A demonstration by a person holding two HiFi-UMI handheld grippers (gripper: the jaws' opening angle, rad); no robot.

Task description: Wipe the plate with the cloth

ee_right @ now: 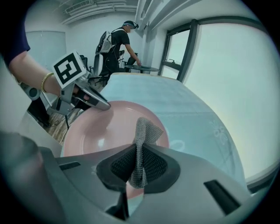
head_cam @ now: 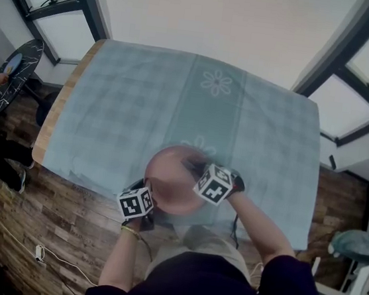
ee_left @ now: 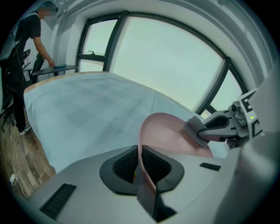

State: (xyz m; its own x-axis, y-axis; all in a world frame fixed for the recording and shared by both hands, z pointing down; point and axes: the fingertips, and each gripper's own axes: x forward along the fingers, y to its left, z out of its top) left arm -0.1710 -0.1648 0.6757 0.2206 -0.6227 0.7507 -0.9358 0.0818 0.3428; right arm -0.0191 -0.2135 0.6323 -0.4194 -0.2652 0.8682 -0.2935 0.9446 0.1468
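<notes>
A pink plate (head_cam: 170, 182) is held tilted above the table's near edge. My left gripper (ee_left: 140, 162) is shut on its rim, which runs up between the two pads; in the head view this gripper (head_cam: 147, 199) is at the plate's lower left. My right gripper (ee_right: 139, 165) is shut on a grey knitted cloth (ee_right: 143, 140) whose free end sticks up over the plate (ee_right: 103, 131). From the left gripper view, the cloth (ee_left: 195, 129) in the right gripper (ee_left: 202, 130) lies against the plate's (ee_left: 168, 135) far side. The right gripper (head_cam: 198, 170) reaches in from the plate's right.
A pale blue checked tablecloth (head_cam: 143, 105) covers the table, with a bare wooden edge (head_cam: 55, 111) at its left. Large windows (ee_left: 166, 65) stand beyond. A person (ee_right: 117, 41) works at another table (ee_right: 142, 68) in the background. The floor (head_cam: 62, 222) is wooden.
</notes>
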